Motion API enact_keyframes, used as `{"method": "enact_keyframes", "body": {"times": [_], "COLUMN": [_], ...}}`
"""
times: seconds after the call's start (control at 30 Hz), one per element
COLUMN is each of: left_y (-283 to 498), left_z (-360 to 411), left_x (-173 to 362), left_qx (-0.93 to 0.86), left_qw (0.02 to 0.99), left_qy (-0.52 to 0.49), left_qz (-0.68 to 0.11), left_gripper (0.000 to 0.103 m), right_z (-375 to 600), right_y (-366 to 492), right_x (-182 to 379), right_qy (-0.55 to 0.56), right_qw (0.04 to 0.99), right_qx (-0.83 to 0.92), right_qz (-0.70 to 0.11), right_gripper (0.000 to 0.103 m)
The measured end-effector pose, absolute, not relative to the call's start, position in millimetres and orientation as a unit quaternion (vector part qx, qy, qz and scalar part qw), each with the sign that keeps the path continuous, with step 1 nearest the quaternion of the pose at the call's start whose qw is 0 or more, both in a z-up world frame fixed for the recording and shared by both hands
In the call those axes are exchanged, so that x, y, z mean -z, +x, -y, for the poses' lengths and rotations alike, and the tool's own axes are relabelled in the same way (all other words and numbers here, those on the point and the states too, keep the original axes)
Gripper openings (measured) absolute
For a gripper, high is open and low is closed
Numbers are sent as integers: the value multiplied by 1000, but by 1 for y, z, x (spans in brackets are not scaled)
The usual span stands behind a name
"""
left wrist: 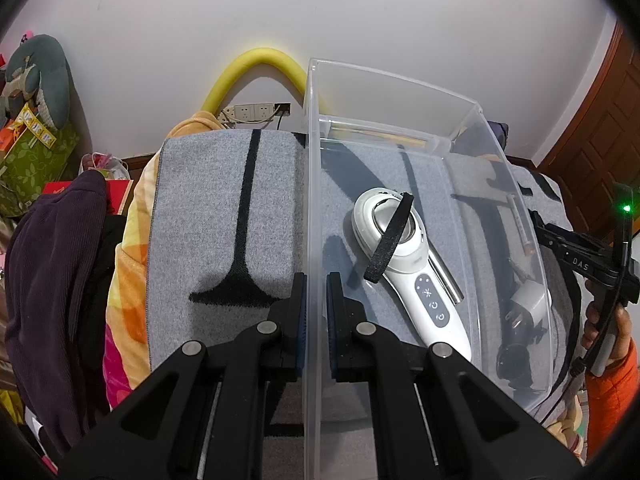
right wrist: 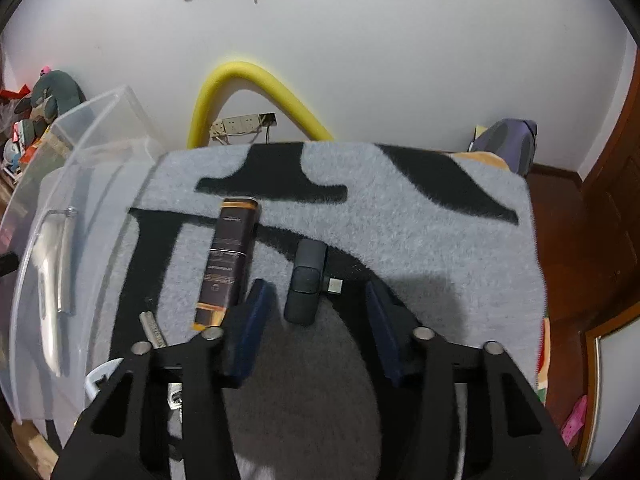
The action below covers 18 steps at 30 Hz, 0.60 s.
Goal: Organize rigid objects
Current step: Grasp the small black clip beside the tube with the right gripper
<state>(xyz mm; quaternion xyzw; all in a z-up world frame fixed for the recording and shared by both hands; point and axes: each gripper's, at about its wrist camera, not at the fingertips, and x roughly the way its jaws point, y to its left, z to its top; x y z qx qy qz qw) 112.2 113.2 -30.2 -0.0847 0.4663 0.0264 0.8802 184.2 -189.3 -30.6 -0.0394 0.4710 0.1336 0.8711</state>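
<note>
The left gripper point(left wrist: 316, 300) is pinching the near left wall of the clear plastic bin point(left wrist: 400, 92); its jaws are almost closed, w/ only the thin wall between the blue pads, so it is steadying the bin on the grey mat point(left wrist: 200, 200). Inside the bin a white handheld device point(left wrist: 416, 276) w/ a black strap is lying flat, and near the right wall a white charger plug point(left wrist: 528, 304) and some dark round item are resting; I cannot tell exactly what the dark one is.

The right gripper point(right wrist: 316, 300) is hovering over the mat w/ jaws wide open and holding nothing. A small dark blue-grey gadget point(right wrist: 306, 280) w/ a metal connector at its side is sitting between the two pads, not touched yet as far as I can see. Just left of it a dark brown box point(right wrist: 228, 264) w/ gold ends is lying, very close to the left pad.

Judgement: the step in hand is picking the gadget to put it in the bin. Next move probably is needing the gripper lowered a bit and the jaws closed on the gadget's long flat sides, w/o pushing the brown box.

Materials: the bin is smooth, thin, transparent; the mat is fuzzy felt w/ black shapes; the gadget is matte, rounded, hard; the box is glossy cardboard, rectangular.
</note>
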Motion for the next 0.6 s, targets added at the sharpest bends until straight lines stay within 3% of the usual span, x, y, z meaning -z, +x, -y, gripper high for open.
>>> {"method": "enact_keyframes", "body": {"times": [0.1, 0.13, 0.6], "left_y": [111, 112, 112], "left_z": [-113, -113, -113], "left_x": [30, 30, 29], "left_qx": [-26, -26, -26], "left_qw": [880, 880, 880], "left_qy": [-85, -85, -85], "left_qz": [-466, -466, -467], "left_gripper": [6, 6, 6], "right_z": [193, 194, 167], "right_y": [183, 184, 155], "right_x": [28, 26, -40], "right_qy": [-39, -35, -38], "right_qw": [875, 875, 902], "right_qx": [-131, -134, -186], "right_qz": [-464, -464, -388], "right_gripper": [25, 24, 24]}}
